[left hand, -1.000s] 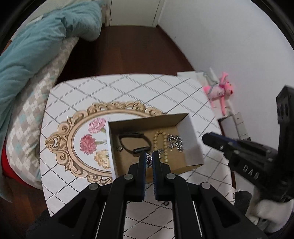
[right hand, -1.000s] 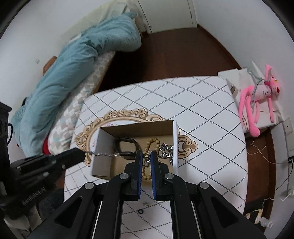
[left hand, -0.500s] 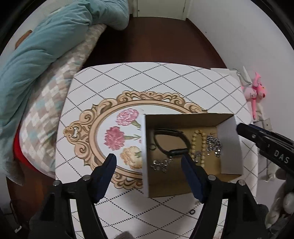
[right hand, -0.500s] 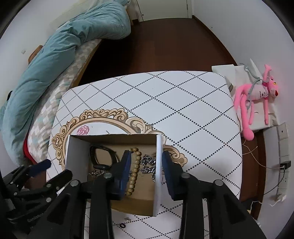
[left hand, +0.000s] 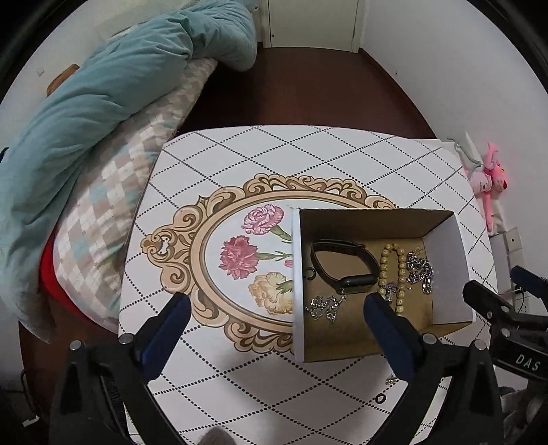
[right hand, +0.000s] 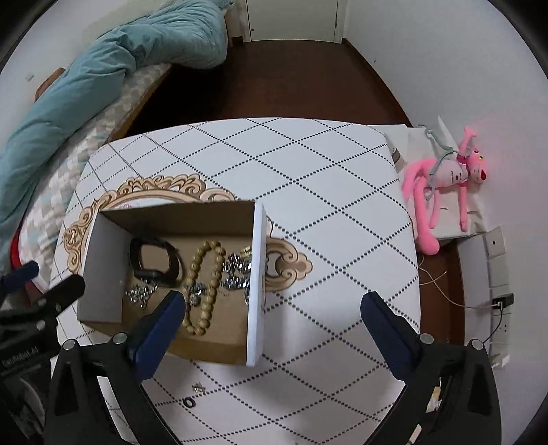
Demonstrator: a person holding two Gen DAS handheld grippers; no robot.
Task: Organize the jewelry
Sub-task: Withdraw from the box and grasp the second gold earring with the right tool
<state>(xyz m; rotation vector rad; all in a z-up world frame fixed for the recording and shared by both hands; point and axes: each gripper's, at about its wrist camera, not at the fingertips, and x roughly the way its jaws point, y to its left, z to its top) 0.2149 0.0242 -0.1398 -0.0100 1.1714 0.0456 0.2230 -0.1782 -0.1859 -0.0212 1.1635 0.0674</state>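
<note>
Nearest in the left wrist view, the left claw (left hand: 274,308) hangs above the table (left hand: 308,154) with its two blue-padded fingers (left hand: 164,325) spread wide apart and nothing between them. The right claw (right hand: 270,308) is likewise wide apart and holds nothing, its left finger over the near part of the box (right hand: 257,284).

On the table just in front of the box lie a small black ring (right hand: 189,402) and a little silver earring (right hand: 199,388), close together and outside the box.

The open cardboard box (left hand: 448,274), white outside and brown inside, stands on the near right part of the table, partly over a printed oval frame with flowers (left hand: 239,256). Inside it, on the left, a black watch (left hand: 342,265) lies with its strap looped. A small metal ring (left hand: 311,274) sits by the left wall. Nearer, a thin silver chain (left hand: 323,304) lies bunched, reaching up to the watch. To the right of the watch is a loop of tan wooden beads (left hand: 392,274), and beside that a chunky silver link chain (left hand: 419,268) close to the right wall.

The table has a white top with a dotted diamond pattern. Beyond it on the left is a bed with a teal quilt (left hand: 102,102) over a checked cover (left hand: 120,205). A dark wooden floor (left hand: 308,85) runs to a white door (left hand: 311,24). By the right wall, a pink plush toy (right hand: 445,185) lies on a white bag.
</note>
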